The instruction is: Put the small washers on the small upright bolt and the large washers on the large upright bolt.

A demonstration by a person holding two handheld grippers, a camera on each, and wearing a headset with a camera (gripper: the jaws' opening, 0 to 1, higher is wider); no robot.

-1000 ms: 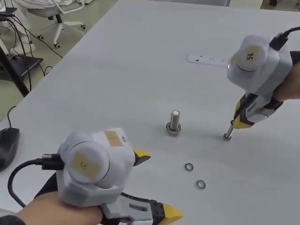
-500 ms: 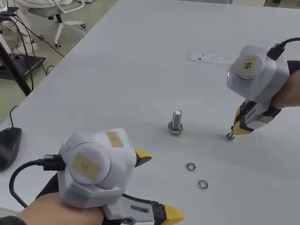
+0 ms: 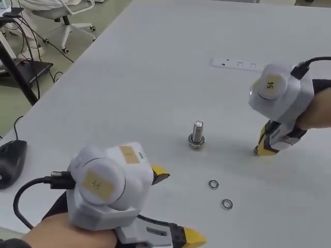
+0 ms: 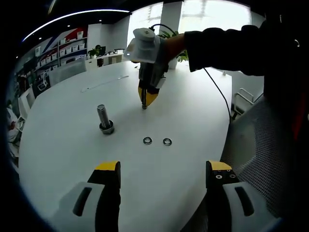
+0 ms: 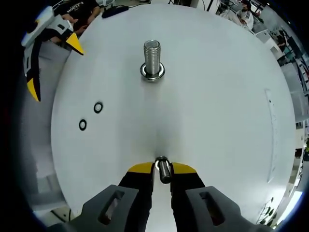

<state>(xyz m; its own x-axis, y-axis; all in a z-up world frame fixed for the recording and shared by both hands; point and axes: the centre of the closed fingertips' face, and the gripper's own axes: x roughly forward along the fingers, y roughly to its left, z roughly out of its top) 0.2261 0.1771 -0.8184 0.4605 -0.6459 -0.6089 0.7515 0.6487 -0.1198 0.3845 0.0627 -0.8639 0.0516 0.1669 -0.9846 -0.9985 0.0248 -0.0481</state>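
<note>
The large bolt [image 3: 197, 132] stands upright mid-table with a metal ring around its foot; it also appears as the large bolt [image 4: 103, 119] [image 5: 152, 58]. Two small washers [image 3: 213, 184] [image 3: 227, 204] lie flat in front of it, apart from each other. My right gripper [image 3: 262, 150] is tipped down to the table, right of the large bolt, shut on the small bolt [image 5: 163, 170], which stands at the tabletop [image 4: 144, 102]. My left gripper [image 3: 178, 206] is open and holds nothing, near the table's front edge, its jaws [image 4: 163, 166] pointing at the washers [image 4: 147, 140] [image 4: 167, 141].
A white power strip [image 3: 238, 64] lies at the far side of the white table [image 3: 129, 93]. A black mouse [image 3: 9, 161] sits at the left edge. An office chair [image 3: 57, 15] and cables stand on the floor beyond the left edge.
The right gripper has sunk toward the table with the small bolt, so its yellow tips now hide the bolt in the head view. The left gripper has stayed put.
</note>
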